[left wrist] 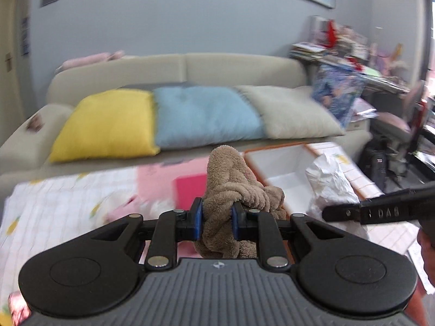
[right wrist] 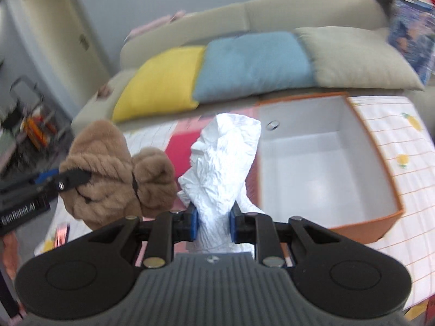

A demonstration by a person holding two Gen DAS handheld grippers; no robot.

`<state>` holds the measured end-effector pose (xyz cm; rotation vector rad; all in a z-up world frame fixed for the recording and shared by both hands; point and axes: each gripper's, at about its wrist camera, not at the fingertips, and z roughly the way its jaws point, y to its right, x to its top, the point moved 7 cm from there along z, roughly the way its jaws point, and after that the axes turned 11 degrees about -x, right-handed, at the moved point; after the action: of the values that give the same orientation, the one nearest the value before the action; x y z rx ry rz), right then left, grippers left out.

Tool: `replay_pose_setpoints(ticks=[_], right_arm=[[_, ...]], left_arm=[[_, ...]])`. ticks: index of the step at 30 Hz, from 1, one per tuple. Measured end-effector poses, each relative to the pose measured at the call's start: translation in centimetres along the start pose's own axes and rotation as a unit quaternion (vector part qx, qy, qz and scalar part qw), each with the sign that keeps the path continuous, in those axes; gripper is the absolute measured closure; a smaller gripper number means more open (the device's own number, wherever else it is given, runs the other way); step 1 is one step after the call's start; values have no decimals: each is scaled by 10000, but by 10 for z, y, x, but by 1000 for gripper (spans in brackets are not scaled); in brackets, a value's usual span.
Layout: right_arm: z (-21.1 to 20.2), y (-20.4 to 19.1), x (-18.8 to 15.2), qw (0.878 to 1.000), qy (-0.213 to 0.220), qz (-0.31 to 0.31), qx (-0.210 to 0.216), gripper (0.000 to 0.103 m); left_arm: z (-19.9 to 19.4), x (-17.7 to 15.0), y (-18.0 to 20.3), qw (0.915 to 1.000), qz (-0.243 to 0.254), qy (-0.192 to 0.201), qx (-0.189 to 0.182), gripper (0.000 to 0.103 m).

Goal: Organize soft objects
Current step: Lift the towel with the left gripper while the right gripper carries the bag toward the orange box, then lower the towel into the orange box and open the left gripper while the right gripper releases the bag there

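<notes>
Left gripper (left wrist: 217, 217): you had it clamped on the brown fleece bundle (left wrist: 231, 187), lifted clear of the checked cloth (left wrist: 54, 198). Right gripper (right wrist: 213, 221): you had it pinching the crumpled white fabric (right wrist: 225, 157), also raised. Just ahead and right of it sat the orange-edged box (right wrist: 326, 163); beyond, sofa cushions (right wrist: 252, 62).

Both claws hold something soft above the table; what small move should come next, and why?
Probably carry the right claw, shut on the white cloth, over the open box and lower it in: the box looks empty and sits just right of it. The left claw grips the brown towel.
</notes>
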<state>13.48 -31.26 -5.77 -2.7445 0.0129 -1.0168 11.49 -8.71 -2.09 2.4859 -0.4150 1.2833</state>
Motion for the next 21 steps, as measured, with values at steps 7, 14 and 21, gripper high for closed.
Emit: replay_pose_setpoints(ticks=[7, 14, 21], right_arm=[[9, 69, 32, 9975, 146, 459, -522, 83], [69, 115, 38, 9931, -261, 206, -1121, 82], [139, 136, 18, 9866, -1275, 98, -1016, 80]], left_arm=[[68, 46, 64, 9960, 682, -187, -550, 80], [162, 42, 112, 9682, 1769, -1440, -1033, 80], [226, 7, 117, 9253, 2222, -2833, -1194, 80]])
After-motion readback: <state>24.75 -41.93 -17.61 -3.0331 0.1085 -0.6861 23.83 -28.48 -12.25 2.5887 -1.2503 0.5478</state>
